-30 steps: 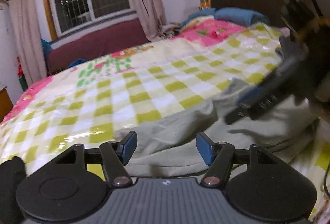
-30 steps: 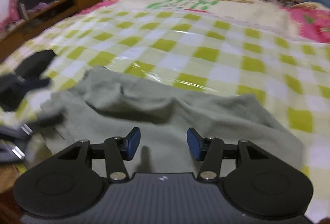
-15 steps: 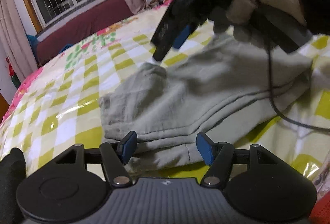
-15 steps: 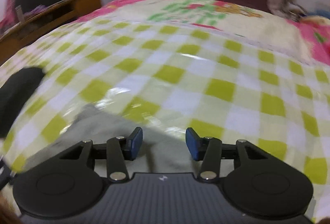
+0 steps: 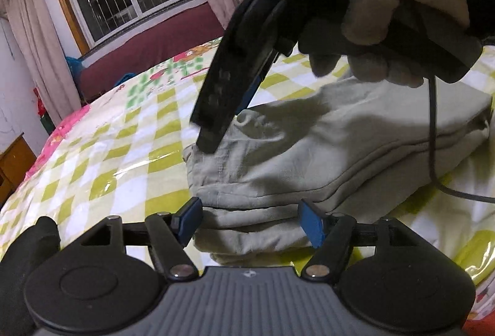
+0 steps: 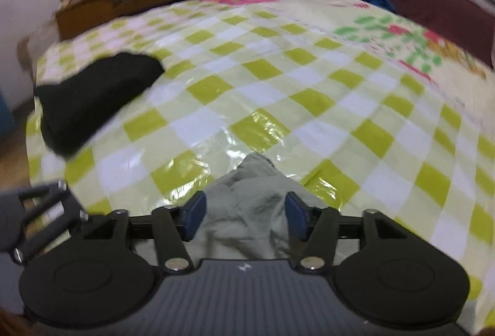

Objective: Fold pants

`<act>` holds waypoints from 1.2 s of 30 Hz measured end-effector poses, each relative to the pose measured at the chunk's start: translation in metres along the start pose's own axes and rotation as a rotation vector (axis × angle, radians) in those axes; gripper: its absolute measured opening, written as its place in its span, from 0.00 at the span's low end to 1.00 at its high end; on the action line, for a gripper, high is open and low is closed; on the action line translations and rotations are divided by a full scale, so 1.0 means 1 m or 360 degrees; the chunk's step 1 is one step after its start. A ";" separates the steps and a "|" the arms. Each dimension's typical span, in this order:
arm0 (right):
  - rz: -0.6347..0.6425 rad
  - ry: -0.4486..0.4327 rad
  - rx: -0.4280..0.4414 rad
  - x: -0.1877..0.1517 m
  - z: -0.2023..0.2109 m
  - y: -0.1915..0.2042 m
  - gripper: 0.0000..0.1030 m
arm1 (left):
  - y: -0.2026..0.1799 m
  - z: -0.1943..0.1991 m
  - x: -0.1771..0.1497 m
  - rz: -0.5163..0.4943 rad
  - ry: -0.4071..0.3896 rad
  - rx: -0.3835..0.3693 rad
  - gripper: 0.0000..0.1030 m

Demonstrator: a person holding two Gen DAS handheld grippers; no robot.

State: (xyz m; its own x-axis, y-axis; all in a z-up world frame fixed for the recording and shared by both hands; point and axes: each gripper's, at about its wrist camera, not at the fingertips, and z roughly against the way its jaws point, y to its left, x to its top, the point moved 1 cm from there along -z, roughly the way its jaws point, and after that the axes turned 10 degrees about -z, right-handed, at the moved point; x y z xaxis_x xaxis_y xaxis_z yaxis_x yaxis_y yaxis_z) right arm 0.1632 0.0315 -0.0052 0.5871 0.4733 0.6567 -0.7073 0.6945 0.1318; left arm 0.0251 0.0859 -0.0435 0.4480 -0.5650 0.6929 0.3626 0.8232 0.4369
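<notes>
Pants (image 5: 324, 156) are lying folded in a stack on the checked bedcover (image 5: 102, 169), near its edge. I'm holding the left gripper (image 5: 252, 223) low at the stack's near edge; its jaws have just been opening and are standing apart, fabric layers between them but pads not pressing. The right gripper (image 6: 243, 217) has also just been opening; its jaws are gaping over a bunched corner of the pants, not pinching it. From the left camera I'm seeing its fingers (image 5: 216, 107) angled down onto the far corner, a gloved hand (image 5: 386, 26) gripping the handle.
</notes>
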 end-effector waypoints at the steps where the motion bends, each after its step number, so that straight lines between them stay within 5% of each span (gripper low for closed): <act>1: 0.0018 0.0022 0.0002 0.000 -0.006 0.002 0.59 | -0.001 -0.001 0.001 -0.0008 -0.0002 0.0014 0.79; 7: -0.0017 0.0121 0.0036 0.009 -0.039 0.009 0.59 | -0.001 -0.011 0.004 -0.0017 0.0004 0.0014 0.82; 13: 0.0100 -0.0104 -0.0011 -0.002 0.022 0.023 0.59 | 0.000 0.007 -0.003 0.0043 -0.0022 0.0008 0.82; 18: 0.0202 0.0053 0.0045 -0.035 0.012 0.048 0.54 | 0.000 0.030 -0.018 0.0072 0.0003 -0.0032 0.82; 25: -0.0035 0.0121 0.0069 -0.032 -0.015 0.040 0.13 | -0.003 0.042 -0.024 0.0164 0.0020 -0.0061 0.82; 28: -0.0128 0.0126 0.0097 -0.030 -0.009 0.034 0.06 | -0.003 0.047 -0.024 0.0144 -0.0010 -0.0050 0.82; 36: 0.0445 0.0038 0.0072 -0.064 0.017 0.085 0.07 | 0.004 0.052 -0.030 0.0171 -0.0015 -0.0065 0.82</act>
State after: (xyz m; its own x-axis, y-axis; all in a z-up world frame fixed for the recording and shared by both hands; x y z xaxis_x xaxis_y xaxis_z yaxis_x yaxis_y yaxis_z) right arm 0.0586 0.0509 -0.0229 0.3757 0.6559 0.6547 -0.8595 0.5109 -0.0186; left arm -0.0293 0.1090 -0.0322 0.4786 -0.4727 0.7399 0.3457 0.8761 0.3361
